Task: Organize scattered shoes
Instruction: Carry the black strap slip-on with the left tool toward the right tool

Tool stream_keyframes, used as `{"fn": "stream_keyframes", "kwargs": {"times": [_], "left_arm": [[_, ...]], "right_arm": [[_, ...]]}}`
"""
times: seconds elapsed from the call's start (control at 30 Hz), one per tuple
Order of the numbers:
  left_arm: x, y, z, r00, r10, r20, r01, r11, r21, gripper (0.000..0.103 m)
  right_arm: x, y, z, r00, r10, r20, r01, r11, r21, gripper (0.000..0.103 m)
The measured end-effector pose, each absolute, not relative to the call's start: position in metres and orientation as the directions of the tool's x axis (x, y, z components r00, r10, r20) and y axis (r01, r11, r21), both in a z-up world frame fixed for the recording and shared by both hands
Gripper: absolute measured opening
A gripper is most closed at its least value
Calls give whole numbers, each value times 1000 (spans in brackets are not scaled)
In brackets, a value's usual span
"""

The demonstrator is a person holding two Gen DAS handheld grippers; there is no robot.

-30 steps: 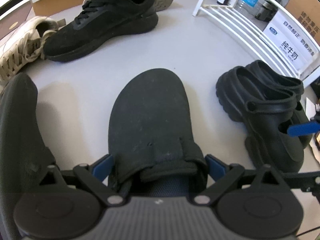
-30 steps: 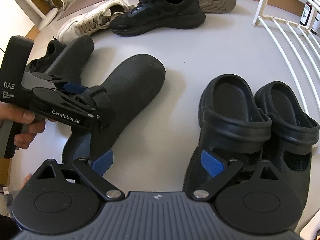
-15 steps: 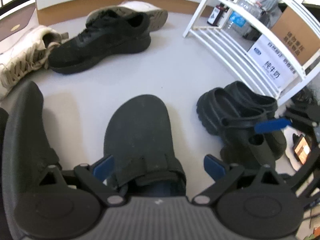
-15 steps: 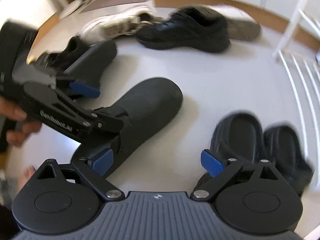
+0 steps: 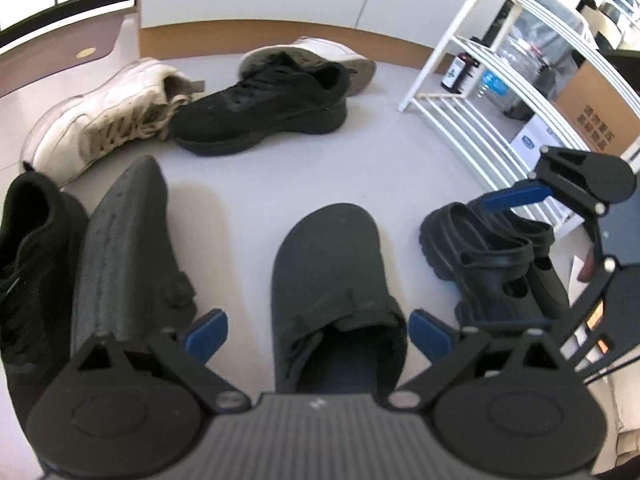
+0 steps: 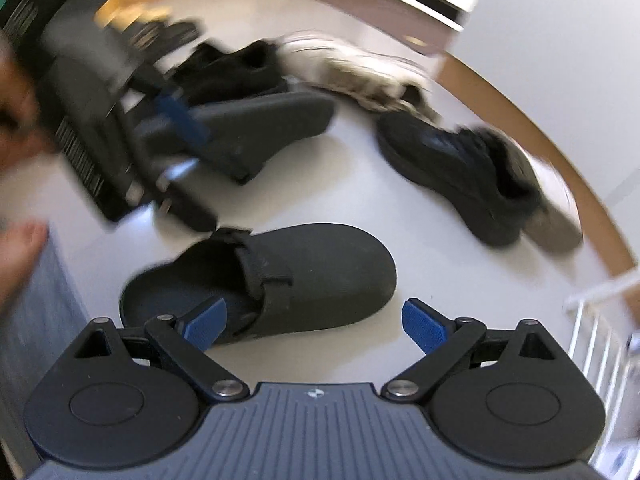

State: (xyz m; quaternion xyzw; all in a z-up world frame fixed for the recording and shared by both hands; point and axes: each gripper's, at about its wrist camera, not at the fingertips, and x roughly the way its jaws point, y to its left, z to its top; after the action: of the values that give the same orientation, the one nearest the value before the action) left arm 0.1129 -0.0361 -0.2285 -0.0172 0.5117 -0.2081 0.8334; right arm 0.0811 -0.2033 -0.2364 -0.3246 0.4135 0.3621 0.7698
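Note:
A dark grey clog (image 5: 332, 280) lies flat on the pale floor, toe pointing away. My left gripper (image 5: 319, 330) hovers over its heel, open, with the blue pads clear of both sides. Its mate, the second grey clog (image 5: 124, 248), lies just to the left. In the blurred right wrist view, my right gripper (image 6: 314, 325) is open above the side of the same clog (image 6: 304, 276), holding nothing. The left gripper (image 6: 120, 120) appears there at upper left, with the second clog (image 6: 272, 128) behind it. The right gripper (image 5: 560, 188) hangs over a pair of black rubber clogs (image 5: 492, 256).
Two black sneakers (image 5: 264, 108) (image 5: 28, 260) and two white sneakers (image 5: 108, 124) (image 5: 312, 52) lie scattered behind and left. A white slatted rack (image 5: 500, 92) with bottles and boxes stands at the right. A person's hand (image 6: 16, 92) shows at the left edge.
My left gripper has pulled back and up from the grey clog, which stays on the floor. My right gripper has swung left, away from the black rubber clogs and over to the grey clog.

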Motion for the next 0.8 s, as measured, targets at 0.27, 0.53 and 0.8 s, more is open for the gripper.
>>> {"fn": "stream_keyframes", "kwargs": {"times": [0.27,0.53,0.8], "left_arm": [[114,-25,-241,340,-346,-875,329,915,-234,98],[110,-22,-254,321,-336,-886,311,921,-237,98],[110,-14,-257,316,-328,-890,284,928,-240,98]], "right_arm": [[84,-212,-268,407,316,-857,-819,542,-189,98],[73,-205,-288,370,311,-876,-892,383,-241,98],[60,-188,-301,414,311,-856,-910,134,-391,98]]}}
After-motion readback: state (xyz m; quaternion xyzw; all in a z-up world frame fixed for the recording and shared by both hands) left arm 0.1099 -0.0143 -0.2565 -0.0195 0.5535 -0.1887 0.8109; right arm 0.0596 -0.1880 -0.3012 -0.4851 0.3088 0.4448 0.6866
